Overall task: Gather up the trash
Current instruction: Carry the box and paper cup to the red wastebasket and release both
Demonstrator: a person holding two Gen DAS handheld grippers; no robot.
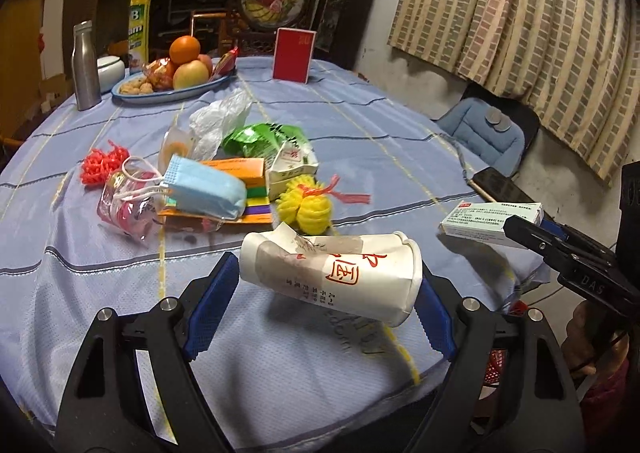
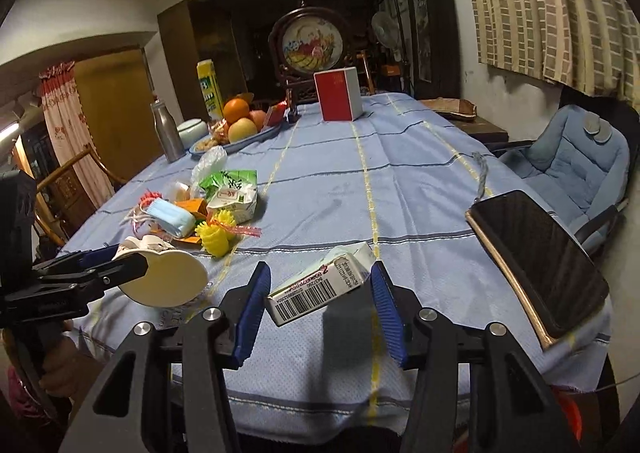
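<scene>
We hold the left gripper clamped across a crushed white paper cup with red characters, its blue pads pressing the cup's two ends, lifted clear above the near edge of the table with its blue striped cloth. In the right wrist view the same cup's round base shows at the left, beside the black left tool.

Our right gripper grips a small white medicine box with a barcode on its end, tilted between the blue pads and raised over the near right edge of the tabletop. A dark phone lies at the right edge, partly overhanging it.

The rest of the trash sits in a heap left of the table's centre: a blue face mask, orange and green packets, a green wrapper, a clear plastic bag, a yellow foam fruit net and a red net.

Toward the far left edge stand a fruit plate, a steel bottle and a red box.
</scene>
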